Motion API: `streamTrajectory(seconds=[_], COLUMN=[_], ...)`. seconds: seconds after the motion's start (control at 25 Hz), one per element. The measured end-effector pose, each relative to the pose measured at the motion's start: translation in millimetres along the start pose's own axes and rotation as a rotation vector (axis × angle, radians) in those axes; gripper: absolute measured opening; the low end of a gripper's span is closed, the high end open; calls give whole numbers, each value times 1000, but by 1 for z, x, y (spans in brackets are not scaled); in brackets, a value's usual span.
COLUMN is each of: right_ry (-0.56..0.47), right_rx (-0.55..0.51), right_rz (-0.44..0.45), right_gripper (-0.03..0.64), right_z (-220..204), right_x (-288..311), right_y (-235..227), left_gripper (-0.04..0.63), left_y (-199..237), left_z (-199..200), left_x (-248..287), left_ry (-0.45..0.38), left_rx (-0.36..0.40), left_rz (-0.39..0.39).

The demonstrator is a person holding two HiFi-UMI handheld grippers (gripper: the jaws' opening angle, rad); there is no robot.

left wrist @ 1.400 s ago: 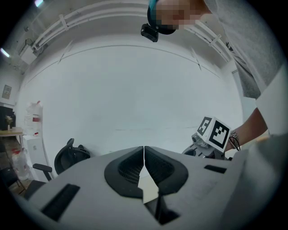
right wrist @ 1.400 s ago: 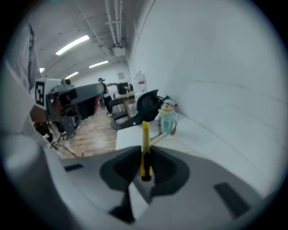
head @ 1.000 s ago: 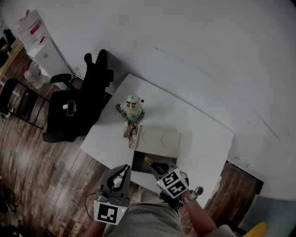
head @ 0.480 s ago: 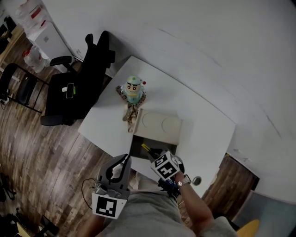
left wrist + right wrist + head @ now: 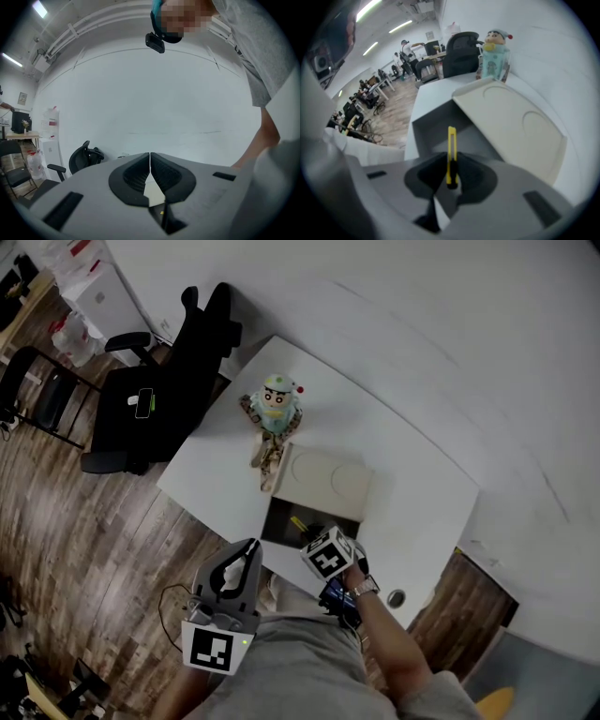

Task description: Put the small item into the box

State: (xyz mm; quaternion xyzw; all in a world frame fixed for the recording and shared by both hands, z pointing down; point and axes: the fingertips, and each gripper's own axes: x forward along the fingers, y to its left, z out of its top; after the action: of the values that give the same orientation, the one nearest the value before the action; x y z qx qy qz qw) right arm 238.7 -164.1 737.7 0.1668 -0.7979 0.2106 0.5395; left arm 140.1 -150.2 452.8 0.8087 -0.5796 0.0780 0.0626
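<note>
A slim yellow small item [image 5: 451, 154] sticks out from my right gripper [image 5: 451, 177], which is shut on its lower end. In the head view that gripper [image 5: 307, 532] hovers at the near edge of the open box [image 5: 281, 524], with the yellow item [image 5: 298, 522] pointing over the dark inside. The box's cream lid [image 5: 513, 124] stands tilted back on the far side. My left gripper [image 5: 248, 551] is held off the table's near edge, left of the box. Its jaws [image 5: 150, 157] are shut with nothing between them, facing a white wall.
A doll with a teal cap [image 5: 277, 406] sits on the white table [image 5: 422, 521] just beyond the box. A black office chair [image 5: 159, 404] stands at the table's left, on wooden floor. The person's grey-clad lap fills the bottom of the head view.
My right gripper has carried the yellow item forward, from short of the box to over its near edge. The left gripper has stayed low at the left, still shut.
</note>
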Motion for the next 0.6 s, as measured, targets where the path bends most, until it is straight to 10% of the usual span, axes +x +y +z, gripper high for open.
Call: streamTrajectory(seconds=[0.6], right_ry=[77], right_rx=[-9], right_rz=[-36], right_gripper=[86], right_z=[-11], right_x=[28], right_y=[-13], left_gripper=[37], left_y=[7], left_z=[-4], left_x=[-7], left_ry=[6], left_rx=[-12], left_rz=[37])
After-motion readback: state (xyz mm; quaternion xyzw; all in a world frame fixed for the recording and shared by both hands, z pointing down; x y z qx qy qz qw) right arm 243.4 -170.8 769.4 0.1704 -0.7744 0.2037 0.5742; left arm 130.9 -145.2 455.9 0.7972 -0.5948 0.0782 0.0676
